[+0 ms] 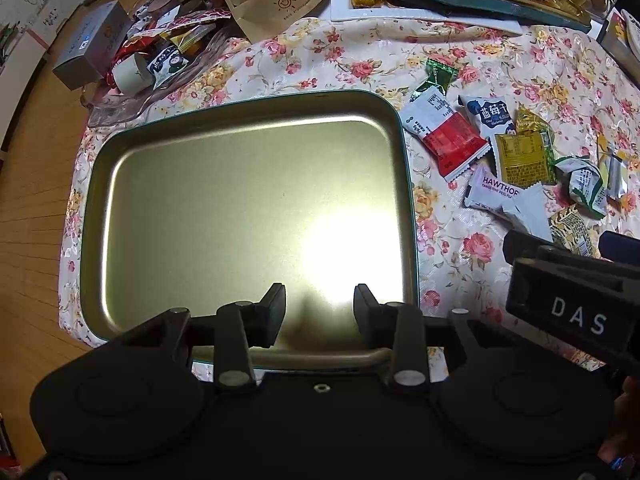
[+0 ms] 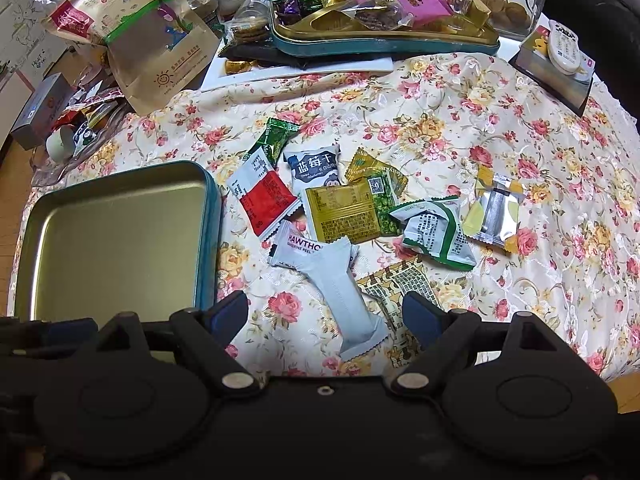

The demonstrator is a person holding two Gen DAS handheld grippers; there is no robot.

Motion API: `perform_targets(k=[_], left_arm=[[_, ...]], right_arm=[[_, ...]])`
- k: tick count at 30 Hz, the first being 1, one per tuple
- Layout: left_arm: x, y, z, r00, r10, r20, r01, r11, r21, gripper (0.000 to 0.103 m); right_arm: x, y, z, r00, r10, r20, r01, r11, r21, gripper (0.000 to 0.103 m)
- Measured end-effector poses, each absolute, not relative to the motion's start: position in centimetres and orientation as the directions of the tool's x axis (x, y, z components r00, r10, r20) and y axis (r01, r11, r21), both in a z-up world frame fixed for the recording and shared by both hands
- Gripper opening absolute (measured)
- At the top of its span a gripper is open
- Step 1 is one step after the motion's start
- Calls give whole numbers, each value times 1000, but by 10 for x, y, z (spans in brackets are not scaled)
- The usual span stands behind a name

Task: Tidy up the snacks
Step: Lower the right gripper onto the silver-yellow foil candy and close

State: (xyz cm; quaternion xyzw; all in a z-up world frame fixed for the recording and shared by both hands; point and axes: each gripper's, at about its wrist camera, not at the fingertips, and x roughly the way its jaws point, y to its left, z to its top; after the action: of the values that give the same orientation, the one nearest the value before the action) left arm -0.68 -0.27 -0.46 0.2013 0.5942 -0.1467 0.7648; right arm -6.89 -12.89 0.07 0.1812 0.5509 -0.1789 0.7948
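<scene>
An empty gold tin tray with a teal rim [image 1: 408, 184] lies on the floral cloth; it also shows at the left of the right wrist view [image 2: 210, 216]. My left gripper [image 1: 320, 312] is open and empty, over the tray's near edge. Several snack packets lie right of the tray: a red and white one [image 2: 266, 200], a blueberry one [image 2: 314, 170], a gold one [image 2: 342, 212], a white Hawthorn one [image 2: 298, 246] and a plain white one [image 2: 352, 304]. My right gripper [image 2: 326, 316] is open and empty, low over the plain white packet. It shows at the right of the left wrist view [image 1: 568, 292].
A second teal tray [image 2: 384, 44] heaped with sweets stands at the back on a white board. A brown paper bag [image 2: 160, 52] stands back left, near a grey box [image 1: 92, 44] and loose wrappers. A remote [image 2: 564, 46] lies on a box at back right.
</scene>
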Motion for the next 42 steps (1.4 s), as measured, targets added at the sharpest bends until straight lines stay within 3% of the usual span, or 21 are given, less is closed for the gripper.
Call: perform_targets(k=[11, 14, 22, 30, 34, 37, 42], left_arm=[[-4, -18, 9, 243, -27, -970, 447, 890, 87, 44], [-1, -26, 17, 248, -48, -968, 439, 896, 68, 44], [5, -58, 37, 277, -105, -955, 416, 909, 21, 44], [-5, -99, 31, 271, -105, -957, 453, 891, 30, 44], [-8, -106, 20, 248, -83, -965, 470, 882, 45, 44], [-8, -103, 13, 220, -76, -973, 467, 883, 37, 44], [-4, -95, 8, 188, -73, -979, 445, 895, 18, 44]], right_arm=[[-71, -132, 1, 328, -104, -939, 481, 874, 71, 88], [-74, -142, 4, 338, -115, -934, 481, 874, 66, 77], [-99, -210, 22, 390, -305, -869, 608, 794, -6, 77], [-133, -286, 11, 317, -422, -850, 726, 684, -69, 80], [-148, -319, -15, 248, -334, -909, 817, 577, 10, 79], [-153, -329, -31, 251, -241, -938, 853, 514, 96, 68], [-136, -307, -39, 298, -204, -932, 823, 550, 143, 68]])
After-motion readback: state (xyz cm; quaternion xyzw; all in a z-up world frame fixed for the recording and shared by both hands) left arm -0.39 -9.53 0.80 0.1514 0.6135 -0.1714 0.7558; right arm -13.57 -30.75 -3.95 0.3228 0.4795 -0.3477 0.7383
